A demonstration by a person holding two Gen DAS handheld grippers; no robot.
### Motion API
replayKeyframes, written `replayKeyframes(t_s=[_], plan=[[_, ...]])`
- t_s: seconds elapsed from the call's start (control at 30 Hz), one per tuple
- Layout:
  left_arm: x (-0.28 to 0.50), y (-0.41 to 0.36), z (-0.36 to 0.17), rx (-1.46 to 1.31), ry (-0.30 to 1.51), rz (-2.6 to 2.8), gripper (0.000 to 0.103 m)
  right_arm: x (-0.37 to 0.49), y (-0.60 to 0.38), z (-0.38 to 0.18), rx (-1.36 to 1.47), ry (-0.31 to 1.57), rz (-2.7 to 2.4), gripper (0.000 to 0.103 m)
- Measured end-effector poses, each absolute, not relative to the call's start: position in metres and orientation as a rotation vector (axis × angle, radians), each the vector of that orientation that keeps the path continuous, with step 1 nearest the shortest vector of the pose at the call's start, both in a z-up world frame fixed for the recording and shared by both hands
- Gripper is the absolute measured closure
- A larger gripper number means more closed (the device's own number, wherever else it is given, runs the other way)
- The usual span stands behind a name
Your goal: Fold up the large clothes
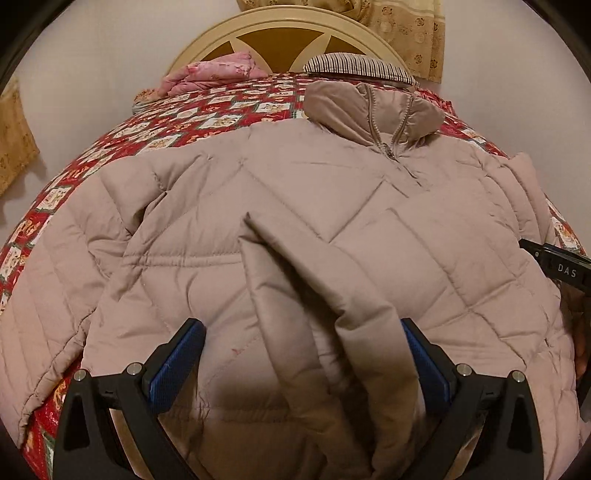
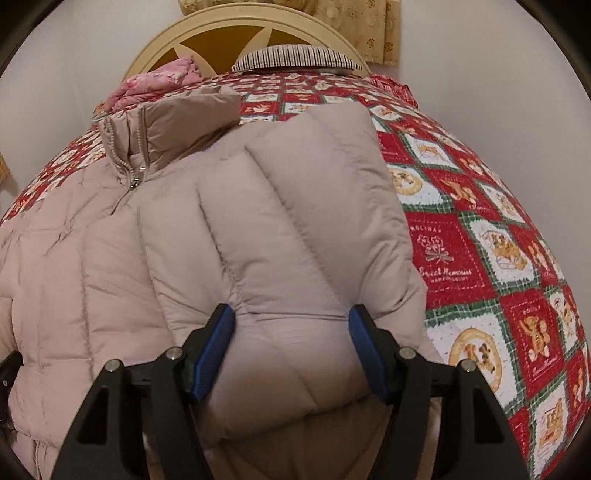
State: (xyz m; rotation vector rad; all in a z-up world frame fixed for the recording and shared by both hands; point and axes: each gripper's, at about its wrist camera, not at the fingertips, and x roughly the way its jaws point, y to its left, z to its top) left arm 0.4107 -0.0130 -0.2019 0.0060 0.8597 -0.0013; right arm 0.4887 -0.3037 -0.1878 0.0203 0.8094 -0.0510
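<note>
Beige quilted puffer jacket [image 1: 207, 206], zipped to its raised collar [image 1: 373, 107], lies spread front-up across a bed covered by a red, green and white patchwork quilt [image 2: 476, 236]. Left gripper [image 1: 303, 354]: black frame with blue-padded fingers [image 1: 177, 365] set wide apart; a folded strip of the jacket's fabric [image 1: 317, 295] runs between them and touches the right-hand pad, while a clear gap remains beside the other. Right gripper [image 2: 291, 350]: its blue pads [image 2: 214, 362] press on either side of a puffy sleeve [image 2: 280, 229], which is folded inward over the jacket's body. At the head of the bed stand a cream arched headboard [image 1: 284, 26], a striped pillow [image 2: 295, 57] and a pink floral bundle [image 1: 214, 74].
</note>
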Motion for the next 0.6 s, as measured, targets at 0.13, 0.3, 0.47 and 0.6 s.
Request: replayKeyframes(t_s=[0.13,0.3,0.47,0.6], plan=[[0.409,-0.012,-0.204,0.012,0.857,0.004,0.001,0.49,-0.303,-0.186,0.006,0.826,-0.055,0.036],[0.409,-0.013,-0.204,0.022,0.849,0.014,0.001,0.472,-0.32,-0.13,0.122,0.654,-0.023,0.042],[0.408,-0.014,-0.203,0.029,0.836,0.021,0.001,0.504,-0.321,-0.107,0.136,0.622,-0.005,0.042],[0.402,-0.01,-0.197,0.01,0.795,0.032,0.001,0.542,-0.32,-0.139,0.139,0.728,-0.004,0.044]])
